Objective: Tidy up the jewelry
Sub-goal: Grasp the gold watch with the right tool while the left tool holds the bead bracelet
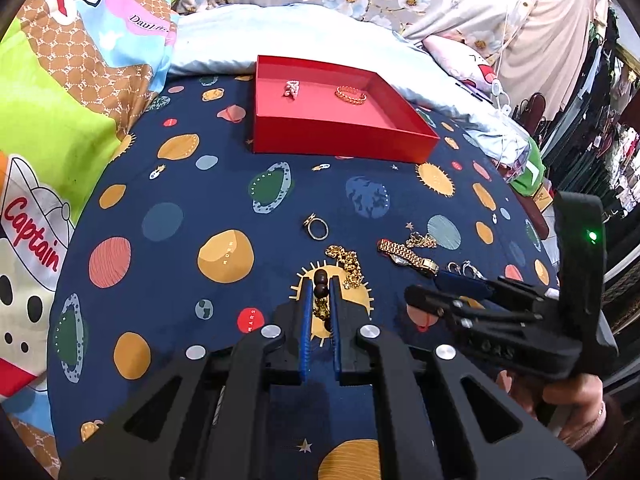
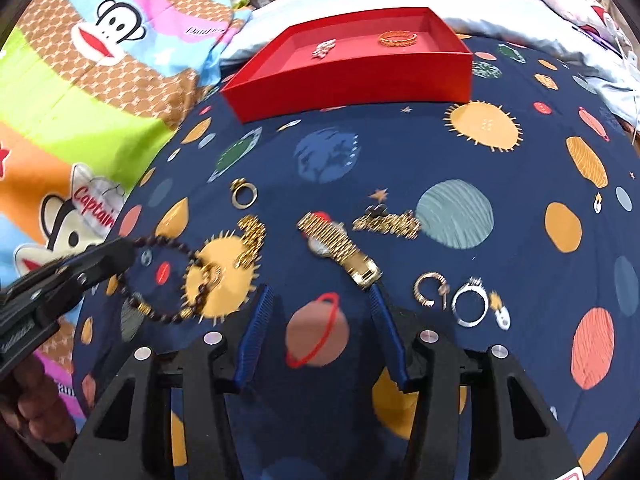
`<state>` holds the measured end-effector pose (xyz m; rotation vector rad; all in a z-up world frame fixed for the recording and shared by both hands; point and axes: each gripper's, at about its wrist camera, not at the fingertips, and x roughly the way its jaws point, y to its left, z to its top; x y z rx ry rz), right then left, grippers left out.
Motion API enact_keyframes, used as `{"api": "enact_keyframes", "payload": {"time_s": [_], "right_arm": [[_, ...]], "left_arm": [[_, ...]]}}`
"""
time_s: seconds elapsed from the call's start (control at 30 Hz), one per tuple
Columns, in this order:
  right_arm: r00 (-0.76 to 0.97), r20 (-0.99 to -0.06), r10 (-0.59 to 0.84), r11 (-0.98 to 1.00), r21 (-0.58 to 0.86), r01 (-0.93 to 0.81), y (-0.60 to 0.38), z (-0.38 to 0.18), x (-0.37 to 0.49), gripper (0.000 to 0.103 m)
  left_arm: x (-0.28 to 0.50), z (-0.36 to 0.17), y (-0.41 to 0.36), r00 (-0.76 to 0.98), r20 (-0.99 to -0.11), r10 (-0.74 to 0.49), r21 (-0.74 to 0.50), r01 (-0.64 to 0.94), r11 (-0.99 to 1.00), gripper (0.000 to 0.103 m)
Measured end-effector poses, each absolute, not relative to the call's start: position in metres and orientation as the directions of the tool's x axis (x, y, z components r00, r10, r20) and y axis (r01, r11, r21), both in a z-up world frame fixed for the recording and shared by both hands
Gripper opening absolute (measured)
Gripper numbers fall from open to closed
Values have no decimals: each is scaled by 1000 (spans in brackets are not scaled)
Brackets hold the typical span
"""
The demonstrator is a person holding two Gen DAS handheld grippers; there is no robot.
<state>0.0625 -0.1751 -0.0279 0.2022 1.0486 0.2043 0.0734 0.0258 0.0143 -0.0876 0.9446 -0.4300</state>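
My left gripper (image 1: 321,283) is shut on a dark bead bracelet (image 2: 160,280), whose loop trails over the blue planet-print blanket (image 2: 460,152). My right gripper (image 2: 320,293) stands open low over the blanket with nothing between its pads; its right fingertip (image 2: 375,294) sits just short of the clasp end of a gold watch (image 2: 336,244). Around it lie a gold chain (image 2: 252,240), a gold ring (image 2: 244,194), a clover chain (image 2: 388,222), a gold hoop (image 2: 430,288) and a silver ring (image 2: 472,306). The red box (image 1: 340,140) at the back holds a gold bangle (image 1: 351,95) and a small pale piece (image 1: 292,88).
A bright cartoon-print quilt (image 1: 60,128) rises on the left, and a pale blue pillow (image 1: 224,40) lies behind the box. Clothes and clutter (image 1: 592,128) crowd the right edge of the bed. A hand (image 1: 572,396) holds the right gripper's handle.
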Motion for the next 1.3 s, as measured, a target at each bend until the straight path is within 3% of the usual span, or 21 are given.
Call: {"api": "enact_keyframes", "payload": {"time_s": [0.43, 0.57, 0.6, 1.3], "right_arm": [[517, -830, 207, 978, 195, -79, -178, -30, 81, 47], [507, -833, 221, 975, 207, -85, -176, -31, 77, 16], [505, -834, 224, 974, 211, -84, -176, -32, 76, 12], [605, -756, 248, 961, 272, -53, -189, 27, 37, 11]], "left_arm": [[75, 10, 29, 502, -772, -390, -263, 305, 915, 7], [76, 8, 30, 499, -773, -392, -266, 305, 914, 7], [76, 8, 30, 498, -773, -392, -267, 306, 914, 7], [63, 27, 26, 516, -743, -426, -288, 327, 900, 7]]}}
